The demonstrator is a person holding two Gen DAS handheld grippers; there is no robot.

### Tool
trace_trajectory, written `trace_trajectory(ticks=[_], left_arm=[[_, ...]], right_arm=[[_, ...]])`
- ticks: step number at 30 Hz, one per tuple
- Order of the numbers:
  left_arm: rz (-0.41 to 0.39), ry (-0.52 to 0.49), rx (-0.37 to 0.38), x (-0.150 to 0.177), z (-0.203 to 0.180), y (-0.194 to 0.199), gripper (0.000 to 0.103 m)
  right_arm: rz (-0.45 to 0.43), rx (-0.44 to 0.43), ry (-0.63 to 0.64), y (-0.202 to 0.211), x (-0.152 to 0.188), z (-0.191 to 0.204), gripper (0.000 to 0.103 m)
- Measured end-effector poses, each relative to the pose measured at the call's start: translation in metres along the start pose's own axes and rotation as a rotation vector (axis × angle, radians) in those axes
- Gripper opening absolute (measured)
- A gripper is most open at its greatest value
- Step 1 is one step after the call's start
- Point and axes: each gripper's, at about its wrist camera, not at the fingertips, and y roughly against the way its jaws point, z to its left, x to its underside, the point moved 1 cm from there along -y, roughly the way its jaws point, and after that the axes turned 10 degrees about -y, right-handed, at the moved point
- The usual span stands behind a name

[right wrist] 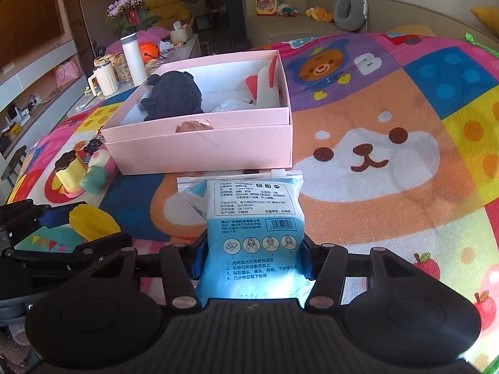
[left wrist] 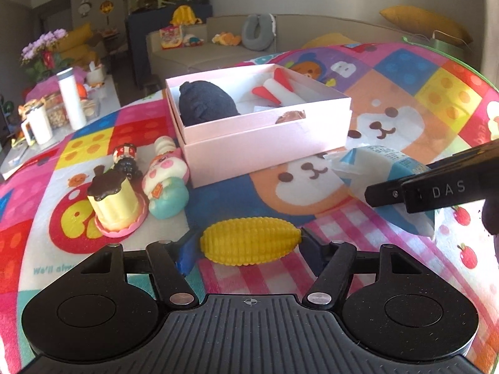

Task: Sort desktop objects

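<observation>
My left gripper [left wrist: 249, 246] is shut on a yellow toy corn cob [left wrist: 251, 240], held crosswise between its blue pads. My right gripper [right wrist: 252, 258] is shut on a blue and white packet of cotton pads [right wrist: 249, 221], which also shows in the left wrist view [left wrist: 383, 174]. A pink open box [left wrist: 259, 131] stands ahead on the colourful mat and holds a dark plush toy [left wrist: 205, 103] and a white and red toy [left wrist: 280, 92]. The box also shows in the right wrist view [right wrist: 202, 146]. The corn shows at the left of the right wrist view [right wrist: 93, 221].
Left of the box lie a pudding toy [left wrist: 115, 202], a pastel plush toy [left wrist: 167, 180] and a small figurine [left wrist: 126, 159]. Beyond the mat's left edge stand a white bottle [left wrist: 71, 96] and a mug [left wrist: 37, 127]. A sofa [left wrist: 218, 46] is behind.
</observation>
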Motion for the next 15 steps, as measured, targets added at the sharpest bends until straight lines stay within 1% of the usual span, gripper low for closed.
trace_trajectory(ticks=[3, 6, 9, 11, 13, 15], left_arm=[[0.001, -0.004, 0.019, 0.007, -0.004, 0.015, 0.072], [-0.007, 0.008, 0.024, 0.011, -0.004, 0.028, 0.072], [-0.053, 0.012, 0.027, 0.007, -0.002, 0.044, 0.072], [-0.106, 0.003, 0.021, -0.004, 0.003, 0.053, 0.072], [-0.164, -0.011, 0.004, -0.020, 0.009, 0.057, 0.072], [-0.215, -0.019, -0.016, -0.038, 0.015, 0.054, 0.072]], right_arm=[[0.015, -0.025, -0.001, 0.018, 0.006, 0.002, 0.054], [0.004, -0.030, 0.023, 0.039, 0.011, 0.007, 0.054], [-0.023, -0.045, 0.062, 0.064, 0.016, 0.017, 0.054], [-0.075, -0.051, 0.099, 0.082, 0.016, 0.025, 0.054], [-0.159, -0.045, 0.117, 0.102, 0.006, 0.031, 0.054], [-0.260, -0.034, 0.104, 0.119, -0.014, 0.035, 0.054]])
